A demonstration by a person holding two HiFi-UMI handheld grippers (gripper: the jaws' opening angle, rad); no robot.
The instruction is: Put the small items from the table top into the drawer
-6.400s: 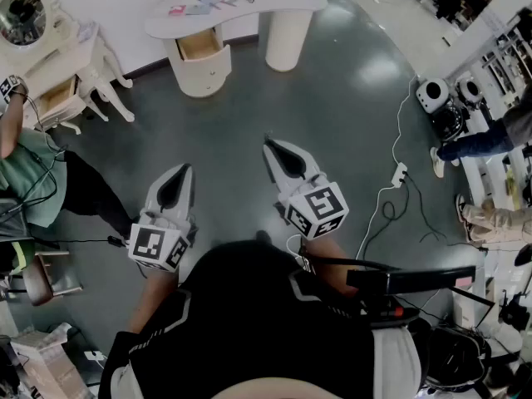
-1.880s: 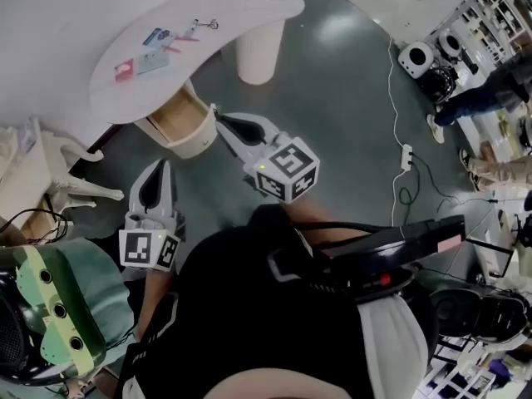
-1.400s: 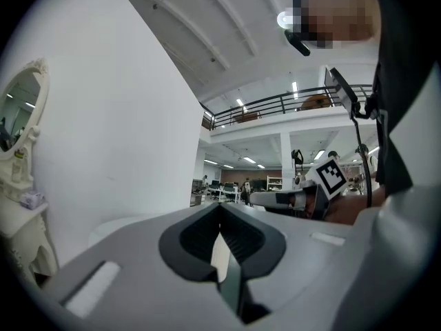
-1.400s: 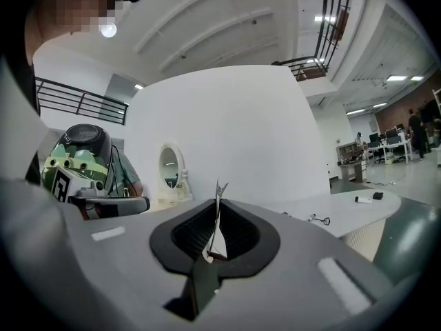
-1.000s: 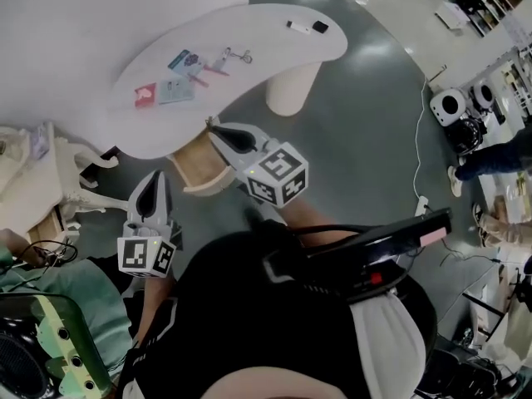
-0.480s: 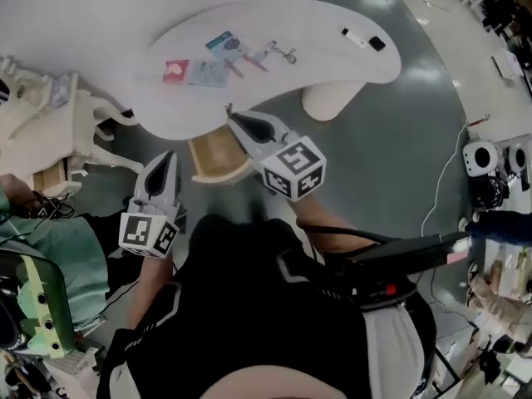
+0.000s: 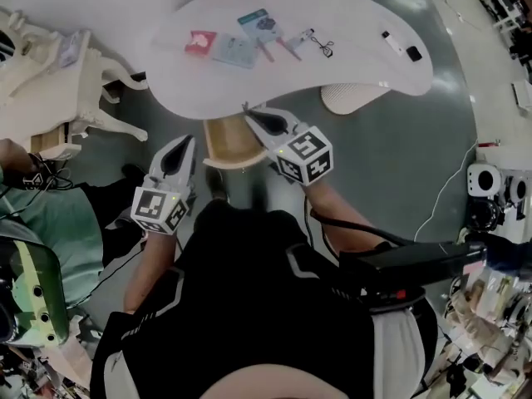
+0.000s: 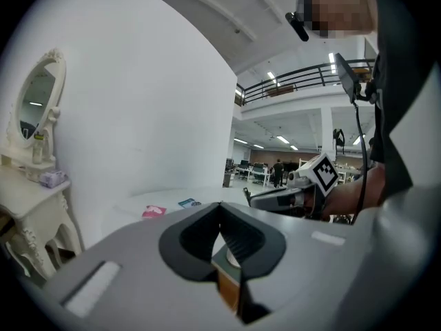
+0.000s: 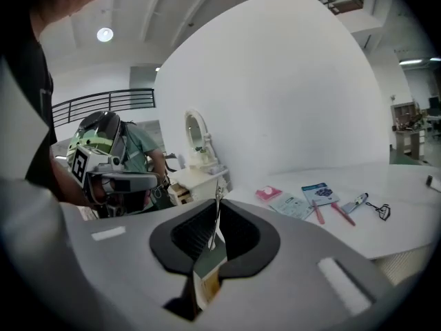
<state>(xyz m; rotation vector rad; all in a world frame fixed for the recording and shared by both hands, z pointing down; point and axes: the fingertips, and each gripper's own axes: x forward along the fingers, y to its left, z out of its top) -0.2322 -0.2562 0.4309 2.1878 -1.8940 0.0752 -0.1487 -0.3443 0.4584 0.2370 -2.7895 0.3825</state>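
Facing the counter (image 7: 357, 56), left claw (image 7: 186, 142) and right claw (image 7: 252, 115) both closed and empty, small items (image 7: 235, 51) at upper centre above the open drawer (image 7: 224, 144); advisably open one claw before descending.

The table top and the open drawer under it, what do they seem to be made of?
Table top: probably painted or laminated board, smooth white, with a faint sheen. Drawer: the inside looks like bare pale wood or plywood, matte tan; grain is too small to tell.
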